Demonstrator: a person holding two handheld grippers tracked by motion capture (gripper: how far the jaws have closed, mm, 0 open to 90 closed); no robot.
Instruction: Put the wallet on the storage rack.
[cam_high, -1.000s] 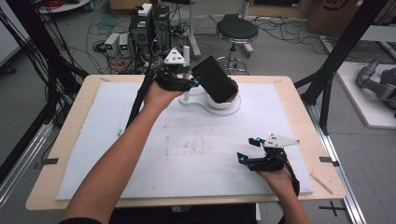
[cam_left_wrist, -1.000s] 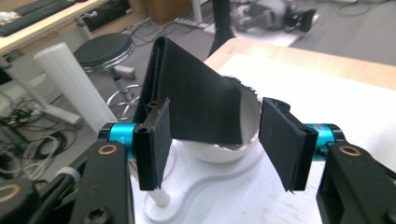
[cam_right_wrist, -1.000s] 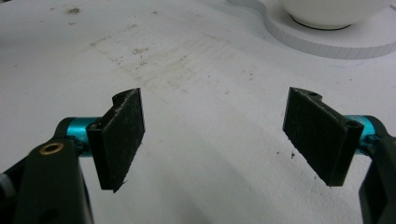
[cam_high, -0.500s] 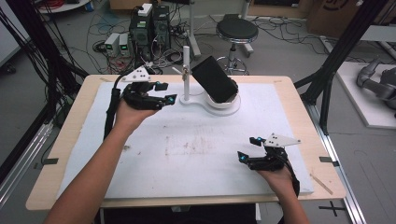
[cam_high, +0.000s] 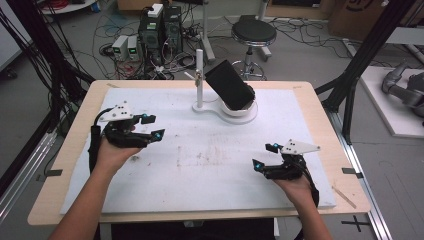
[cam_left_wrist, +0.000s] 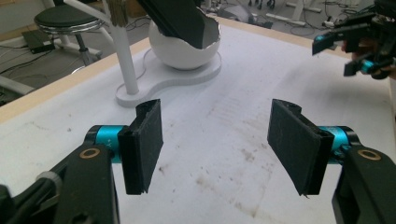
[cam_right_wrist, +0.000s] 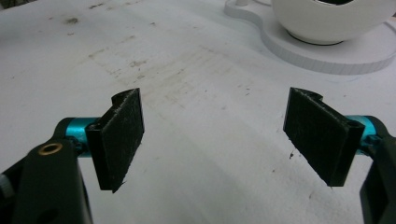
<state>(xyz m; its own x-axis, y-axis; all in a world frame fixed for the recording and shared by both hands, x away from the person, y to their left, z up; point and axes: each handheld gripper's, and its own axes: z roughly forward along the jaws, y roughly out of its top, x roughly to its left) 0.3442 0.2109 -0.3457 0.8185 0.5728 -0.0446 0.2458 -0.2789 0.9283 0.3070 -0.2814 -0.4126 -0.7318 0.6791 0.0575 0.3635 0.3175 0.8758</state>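
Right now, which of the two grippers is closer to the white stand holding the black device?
The left gripper. It sits at the table's left, level with the stand's near edge, jaws open and empty. The right gripper rests nearer the person, at the table's front right.

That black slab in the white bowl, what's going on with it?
A person holds a gripper in each hand over a white mat. The black slab leans in the white bowl on its stand, untouched. The left gripper sits apart from it, jaws just opening, nothing between them. The right gripper rests open near the front edge.
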